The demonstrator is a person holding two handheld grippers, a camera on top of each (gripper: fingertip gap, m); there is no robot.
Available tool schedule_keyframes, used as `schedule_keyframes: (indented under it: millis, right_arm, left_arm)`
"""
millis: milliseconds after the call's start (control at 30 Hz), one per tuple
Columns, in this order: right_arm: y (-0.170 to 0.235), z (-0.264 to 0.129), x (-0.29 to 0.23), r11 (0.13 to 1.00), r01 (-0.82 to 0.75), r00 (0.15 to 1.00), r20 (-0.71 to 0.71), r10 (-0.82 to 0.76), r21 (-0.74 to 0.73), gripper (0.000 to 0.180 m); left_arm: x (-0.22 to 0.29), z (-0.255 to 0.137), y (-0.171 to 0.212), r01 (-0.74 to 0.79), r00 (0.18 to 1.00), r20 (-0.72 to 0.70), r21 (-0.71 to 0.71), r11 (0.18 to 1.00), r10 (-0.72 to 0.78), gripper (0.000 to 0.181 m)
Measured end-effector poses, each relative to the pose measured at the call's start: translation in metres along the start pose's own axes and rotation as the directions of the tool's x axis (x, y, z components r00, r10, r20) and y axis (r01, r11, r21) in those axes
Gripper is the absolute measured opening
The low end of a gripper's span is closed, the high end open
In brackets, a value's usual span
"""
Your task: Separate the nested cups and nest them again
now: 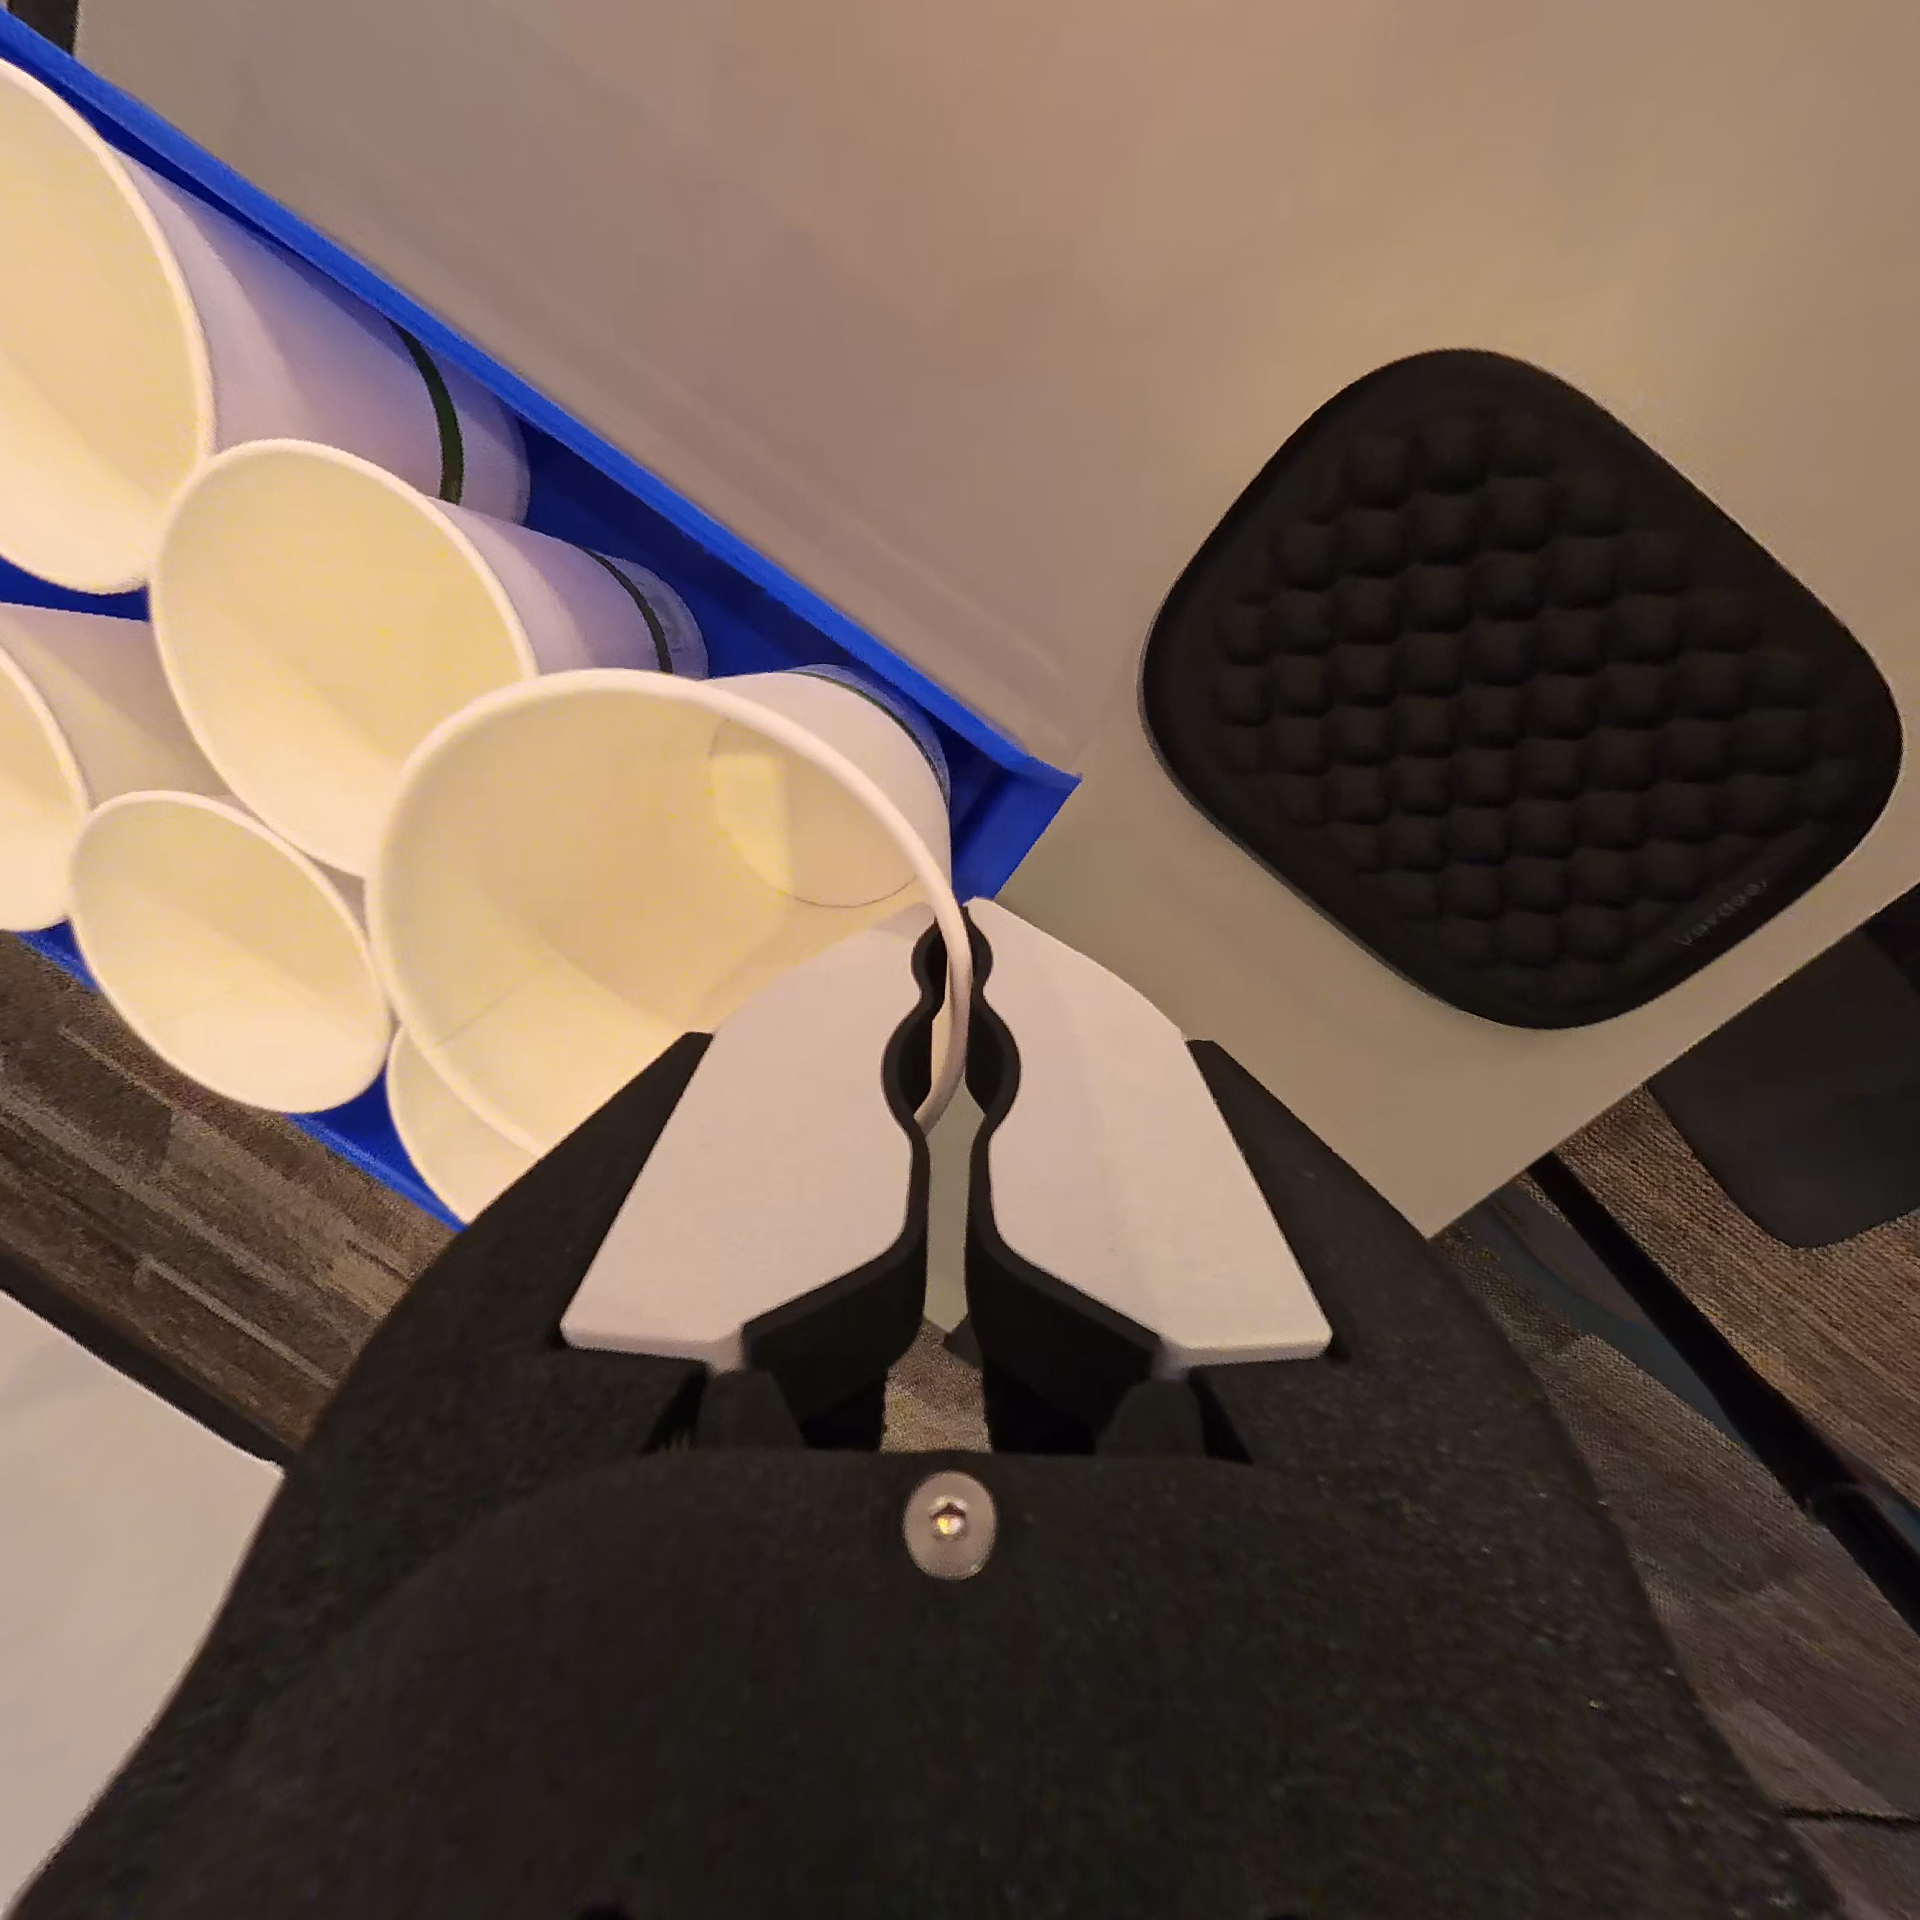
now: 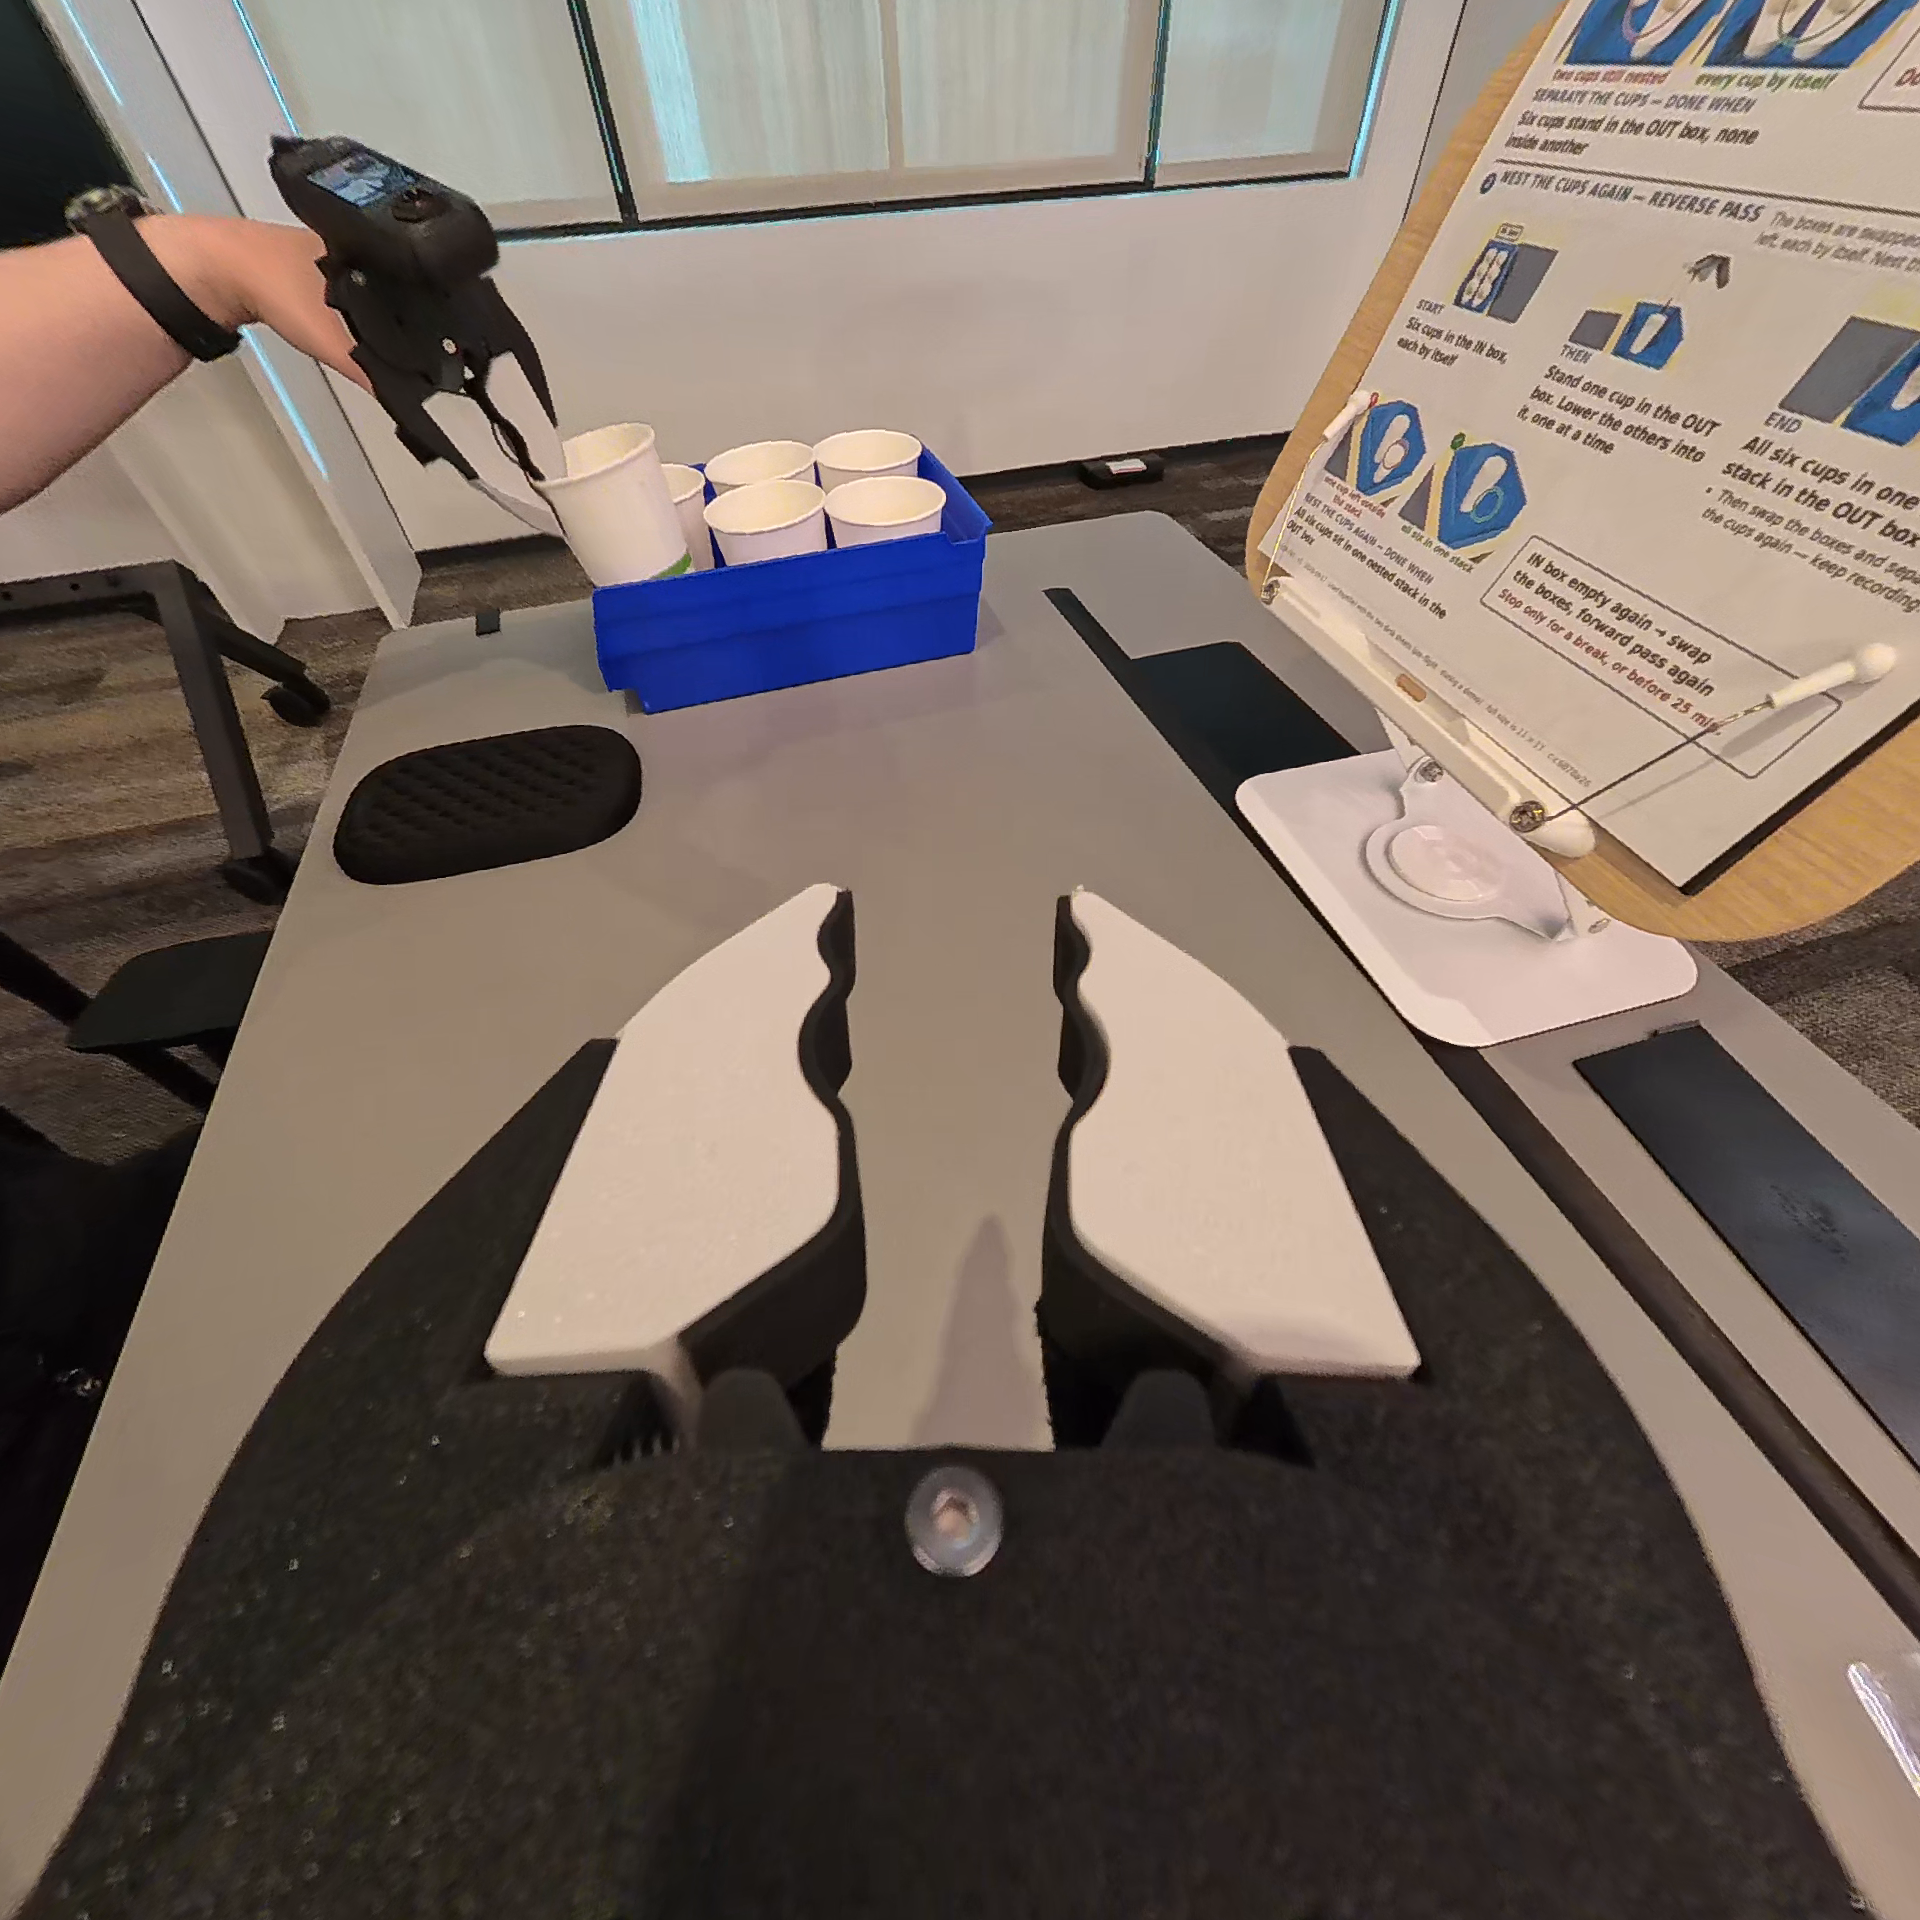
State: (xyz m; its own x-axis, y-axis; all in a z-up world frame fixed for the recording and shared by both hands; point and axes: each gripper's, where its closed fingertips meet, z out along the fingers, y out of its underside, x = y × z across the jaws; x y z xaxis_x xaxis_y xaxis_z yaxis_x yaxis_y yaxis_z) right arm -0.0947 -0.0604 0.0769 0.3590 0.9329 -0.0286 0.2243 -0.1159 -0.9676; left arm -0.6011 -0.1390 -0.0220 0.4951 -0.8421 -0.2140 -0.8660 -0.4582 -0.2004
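Note:
Several white paper cups stand in a blue bin (image 1: 997, 800) (image 2: 790, 623) at the far end of the grey table. My left gripper (image 1: 951, 997) is shut on the rim of one white cup (image 1: 623, 862) and holds it raised and tilted at the bin's near left corner. The right wrist view shows that cup (image 2: 613, 509) above its neighbours, with the left gripper (image 2: 525, 457) held by a person's hand. My right gripper (image 2: 956, 935) is open and empty, low over the middle of the table, well short of the bin.
A black dimpled pad (image 1: 1517, 686) (image 2: 488, 800) lies on the table beside the bin. A white stand with an instruction board (image 2: 1621, 520) is at the right. Black strips (image 2: 1226, 707) lie along the right side. Chairs and carpet floor lie beyond the left edge.

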Motion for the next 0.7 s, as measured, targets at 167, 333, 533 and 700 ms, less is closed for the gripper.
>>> schedule_keyframes:
  millis: [167, 333, 533, 700]
  right_arm:
    - [0.005, 0.004, 0.002, 1.0, -0.007, 1.0, 0.003, 0.007, -0.019, 0.036]
    - [0.013, 0.01, 0.005, 0.998, -0.008, 1.0, -0.003, 0.007, -0.058, 0.036]
    - [0.019, 0.02, 0.004, 0.995, 0.016, 1.0, -0.009, -0.017, -0.101, 0.037]
    - [-0.008, 0.033, -0.001, 0.993, 0.115, 0.991, -0.065, -0.114, 0.011, 0.032]
  left_arm:
    - [0.0, -0.017, -0.001, -0.015, 1.0, 0.022, -0.006, 1.0, 0.015, 0.0]
    - [-0.001, -0.039, -0.008, -0.053, 0.997, 0.054, -0.026, 0.998, 0.054, 0.0]
    - [-0.001, -0.079, -0.035, -0.137, 0.983, 0.122, -0.03, 0.99, 0.14, 0.0]
    - [0.023, -0.104, -0.098, -0.267, 0.959, 0.113, 0.067, 0.961, 0.259, 0.0]
